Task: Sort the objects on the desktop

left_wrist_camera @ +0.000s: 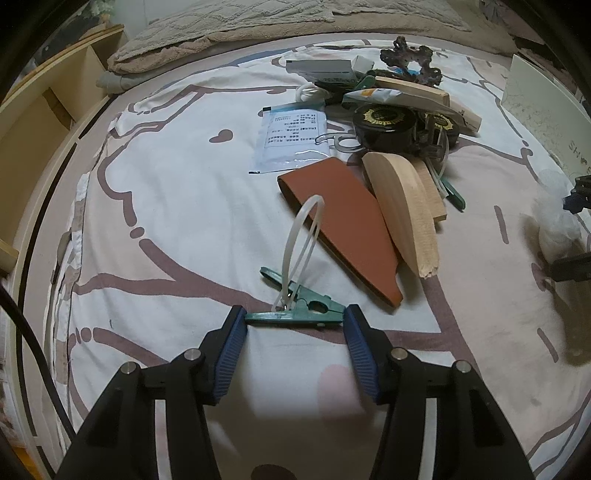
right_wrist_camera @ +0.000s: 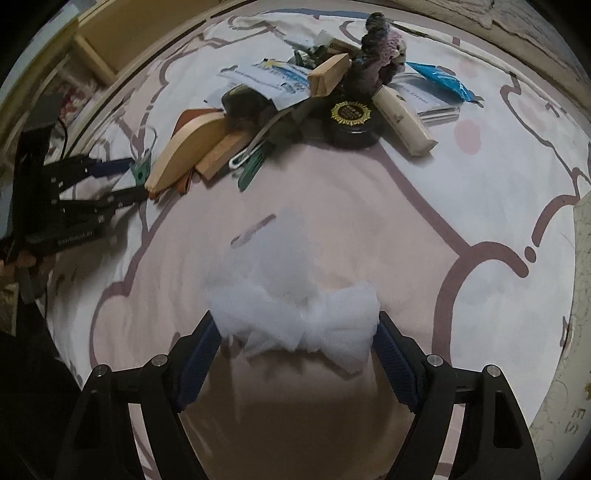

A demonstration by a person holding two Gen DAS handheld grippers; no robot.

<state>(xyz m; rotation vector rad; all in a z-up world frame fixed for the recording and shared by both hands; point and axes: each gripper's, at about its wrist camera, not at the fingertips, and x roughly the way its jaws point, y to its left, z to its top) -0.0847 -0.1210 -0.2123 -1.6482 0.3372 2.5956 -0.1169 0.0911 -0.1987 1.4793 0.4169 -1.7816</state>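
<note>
My left gripper [left_wrist_camera: 295, 321] is shut on a green plastic clip [left_wrist_camera: 303, 314], with one pad at each end of it, just above the bedsheet. A white cable-tie loop [left_wrist_camera: 299, 236] stands up from the clip. In the right wrist view the left gripper [right_wrist_camera: 129, 177] and the clip [right_wrist_camera: 142, 168] show at the left. A puff of white mesh [right_wrist_camera: 295, 314] lies between the fingers of my right gripper [right_wrist_camera: 297, 332]. Its edges reach the pads but look uncompressed, and the jaws stand wide. The mesh [left_wrist_camera: 554, 218] also shows at the right edge of the left wrist view.
A pile lies at the back: brown leather sleeve [left_wrist_camera: 347, 229], curved wooden piece [left_wrist_camera: 402, 210], black round tin [left_wrist_camera: 384, 125], printed sachet [left_wrist_camera: 291, 138], crocheted item [left_wrist_camera: 410, 59]. A white board [left_wrist_camera: 543, 107] lies at the right, a wooden shelf [left_wrist_camera: 55, 81] stands at the left, and a blanket [left_wrist_camera: 258, 22] lies behind.
</note>
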